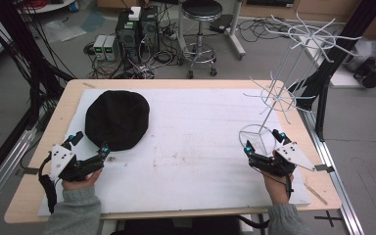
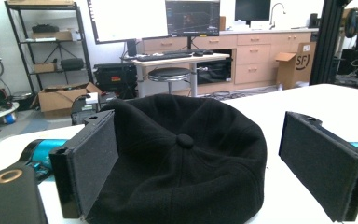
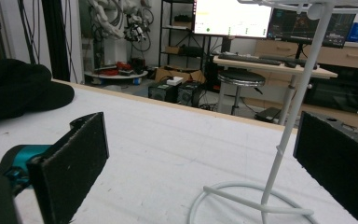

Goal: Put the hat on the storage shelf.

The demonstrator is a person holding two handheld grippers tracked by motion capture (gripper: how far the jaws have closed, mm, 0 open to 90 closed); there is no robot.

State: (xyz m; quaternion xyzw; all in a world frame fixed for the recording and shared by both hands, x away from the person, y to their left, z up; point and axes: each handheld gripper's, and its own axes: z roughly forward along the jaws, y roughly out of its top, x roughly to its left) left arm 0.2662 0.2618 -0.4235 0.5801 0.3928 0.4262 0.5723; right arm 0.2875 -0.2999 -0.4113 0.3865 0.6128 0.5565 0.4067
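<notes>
Fingers of the left gripper [image 1: 89, 147] are standing spread wide at the lower left of the high view, pinching nothing; one pad is sitting at the near edge of the black cap [image 1: 118, 119], the other well off to its left. In the left gripper view, both black pads [image 2: 92, 158] are rising from the bottom corners with the cap [image 2: 182, 158] lying between them, crown up and button showing at frame centre; whether a pad is touching the fabric cannot be told.

Fingers of the right gripper [image 1: 264, 140] are likewise standing spread, at the lower right of the high view, holding nothing. They are flanking the ring base of the white wire rack [image 1: 279, 88], whose pole is leaning up toward the upper right of the frame, with thin arms radiating at two levels. In the right gripper view, the pads [image 3: 74, 158] are sitting at lower left and right edge, and the rack's pole and ring base [image 3: 279, 154] are rising between them, nearer the right pad and apart from both. The cap [image 3: 16, 88] is showing at the left edge of that view.

Both objects are resting on the white mat [image 1: 196, 147] covering the wooden table [image 1: 63, 105]. A person's hands, in grey sleeves [image 1: 73, 213], are gripping both tools from the bottom edge.
</notes>
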